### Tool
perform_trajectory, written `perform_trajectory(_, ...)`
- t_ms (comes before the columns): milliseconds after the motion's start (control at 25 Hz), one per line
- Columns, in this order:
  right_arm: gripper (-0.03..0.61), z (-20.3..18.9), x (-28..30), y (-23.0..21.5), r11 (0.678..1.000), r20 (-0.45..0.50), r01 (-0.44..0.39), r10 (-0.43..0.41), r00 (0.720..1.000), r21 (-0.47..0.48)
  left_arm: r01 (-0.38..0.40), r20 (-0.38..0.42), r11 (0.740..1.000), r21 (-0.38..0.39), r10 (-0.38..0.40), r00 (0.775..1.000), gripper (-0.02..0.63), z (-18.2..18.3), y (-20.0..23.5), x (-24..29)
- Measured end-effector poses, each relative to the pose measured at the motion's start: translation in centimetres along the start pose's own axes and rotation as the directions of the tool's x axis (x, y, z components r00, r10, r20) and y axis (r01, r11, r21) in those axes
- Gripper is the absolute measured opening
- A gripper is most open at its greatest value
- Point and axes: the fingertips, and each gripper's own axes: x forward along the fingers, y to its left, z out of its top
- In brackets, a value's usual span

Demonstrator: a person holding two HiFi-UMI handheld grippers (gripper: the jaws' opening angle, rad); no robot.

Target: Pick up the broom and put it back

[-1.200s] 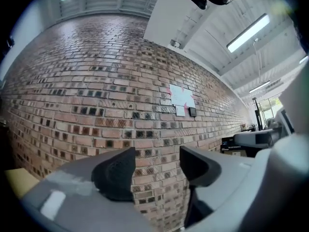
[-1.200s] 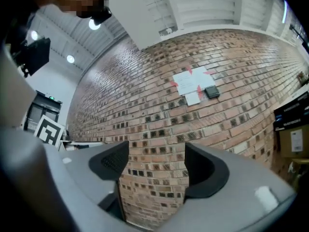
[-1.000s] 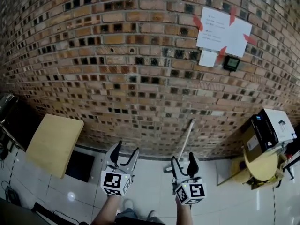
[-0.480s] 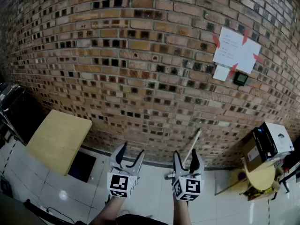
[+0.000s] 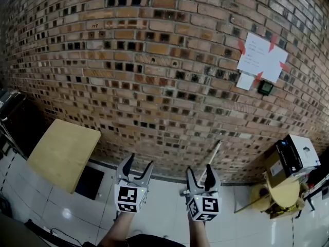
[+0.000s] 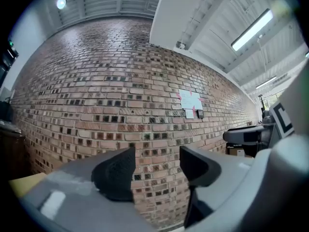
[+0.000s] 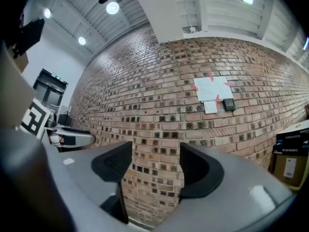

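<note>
The broom [image 5: 215,153] leans against the brick wall [image 5: 154,76]; its pale handle rises up and to the right, just beyond my right gripper [image 5: 199,170]. The lower end is partly hidden behind that gripper. My right gripper stands open, apart from the handle; its jaws have just closed a little and nothing is between them. The left gripper [image 5: 139,162] is open and empty, to the left of the broom. Both point level at the wall. In the left gripper view [image 6: 157,170] and the right gripper view [image 7: 155,170] only bricks show between the pads.
A wooden tabletop [image 5: 64,152] stands at the left with a dark panel [image 5: 88,182] below it. At the right are a cardboard box [image 5: 291,156] and a round yellow stand [image 5: 281,195]. A taped paper notice [image 5: 262,55] hangs on the wall. The floor is white tile [image 5: 164,210].
Both grippers have moved toward the wall. The broom handle now stands directly behind the right gripper's fingers. The broom itself has not moved.
</note>
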Motion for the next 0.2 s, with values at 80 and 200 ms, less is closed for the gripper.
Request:
perform_trajectory(80,0.313,-0.3,-0.1,0.2,1.000,-0.009,-0.007,0.007,1.000,0.009,0.015,-0.018,1.000,-0.008,-0.015,1.000,0.287,-0.5,-0.4,0.1)
perform_trajectory(200,0.313,-0.6,-0.3,0.3,1.000,-0.022,-0.006,0.007,1.000,0.011,0.043,-0.032,0.999,-0.009,-0.043,0.999,0.287,-0.9,-1.5,0.2)
